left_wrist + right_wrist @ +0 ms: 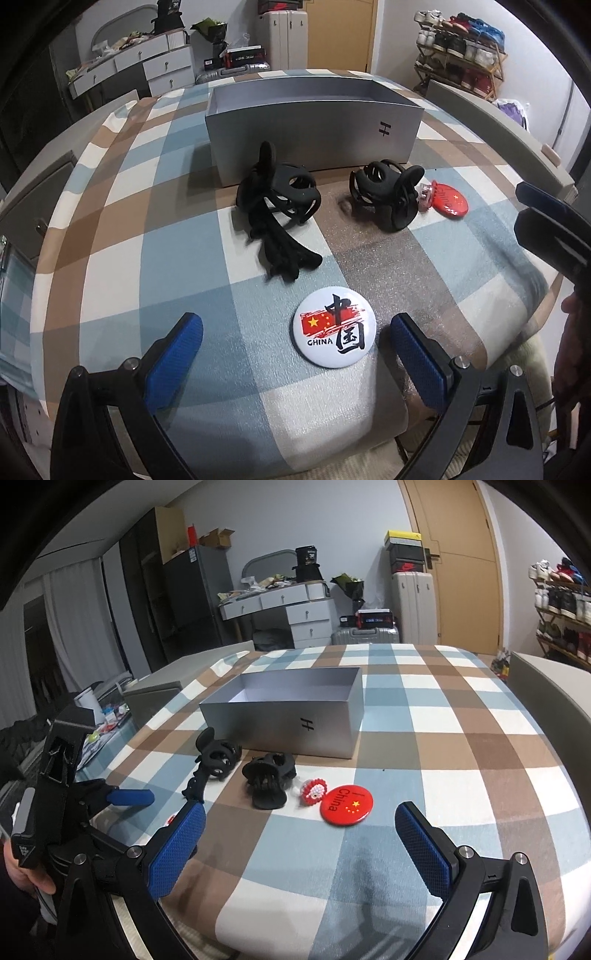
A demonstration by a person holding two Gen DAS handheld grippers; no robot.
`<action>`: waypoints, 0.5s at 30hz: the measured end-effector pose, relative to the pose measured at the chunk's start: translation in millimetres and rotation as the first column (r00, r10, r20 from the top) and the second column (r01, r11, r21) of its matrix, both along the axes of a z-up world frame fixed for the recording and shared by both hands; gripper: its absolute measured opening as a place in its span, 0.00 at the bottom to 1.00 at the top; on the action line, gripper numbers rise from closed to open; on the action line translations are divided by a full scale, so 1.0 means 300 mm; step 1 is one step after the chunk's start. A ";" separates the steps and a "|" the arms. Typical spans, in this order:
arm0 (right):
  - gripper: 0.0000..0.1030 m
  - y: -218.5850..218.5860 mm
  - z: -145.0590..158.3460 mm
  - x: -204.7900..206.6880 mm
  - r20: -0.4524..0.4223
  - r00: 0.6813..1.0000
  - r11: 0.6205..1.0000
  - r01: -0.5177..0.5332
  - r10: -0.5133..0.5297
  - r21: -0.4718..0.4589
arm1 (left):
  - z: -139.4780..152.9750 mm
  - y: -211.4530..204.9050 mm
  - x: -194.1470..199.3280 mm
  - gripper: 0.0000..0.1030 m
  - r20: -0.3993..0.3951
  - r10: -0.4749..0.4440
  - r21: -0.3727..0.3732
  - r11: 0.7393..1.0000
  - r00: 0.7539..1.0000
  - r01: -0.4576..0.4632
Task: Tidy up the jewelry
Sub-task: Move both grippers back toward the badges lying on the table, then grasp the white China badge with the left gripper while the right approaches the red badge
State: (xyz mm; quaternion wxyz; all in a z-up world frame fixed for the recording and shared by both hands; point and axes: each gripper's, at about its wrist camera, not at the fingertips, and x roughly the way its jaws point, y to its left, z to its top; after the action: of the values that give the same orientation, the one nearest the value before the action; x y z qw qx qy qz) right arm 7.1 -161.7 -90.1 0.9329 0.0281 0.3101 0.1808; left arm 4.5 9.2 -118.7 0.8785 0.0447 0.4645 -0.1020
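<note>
I am working in a cluttered bedroom, over a surface covered by a blue, brown and white checked cloth [177, 236], with an open grey rectangular cardboard box [314, 136] at upper centre of the left wrist view. Left to right in that view: a black plastic claw hair clip tangled with black cord [277, 206], then a second black plastic claw clip [388, 192], a small pink beaded ornament [314, 792] and a round red tin badge [448, 201].

At lower centre lies a round white tin badge printed "CHINA" [335, 326], between the spread jaws of my left gripper [295, 354], untouched. My right gripper [299, 849] is also released, empty, short of the red badge.

I judge the white badge light, stiff, flat and slippery; I would pinch it across its rim.
</note>
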 end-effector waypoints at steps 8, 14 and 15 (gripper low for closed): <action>1.00 -0.016 -0.011 -0.002 -0.009 1.000 1.000 0.011 -0.011 0.012 | 0.020 0.007 0.009 0.67 0.007 -0.032 -0.002 0.999 0.999 0.032; 1.00 -0.033 -0.016 -0.003 -0.019 1.000 0.999 0.023 -0.023 0.022 | 0.030 0.006 0.016 0.36 0.008 -0.065 -0.002 0.998 0.998 0.065; 1.00 -0.036 -0.016 -0.004 -0.019 1.000 0.999 0.026 -0.025 0.024 | 0.030 0.006 0.016 0.36 0.008 -0.065 -0.004 0.998 0.998 0.065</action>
State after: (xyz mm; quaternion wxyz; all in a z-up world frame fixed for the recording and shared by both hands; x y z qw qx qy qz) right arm 5.8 -172.4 -94.9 0.9318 0.0451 0.3161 0.1724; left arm 9.2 10.9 -109.6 0.8767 0.0583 0.4591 -0.1314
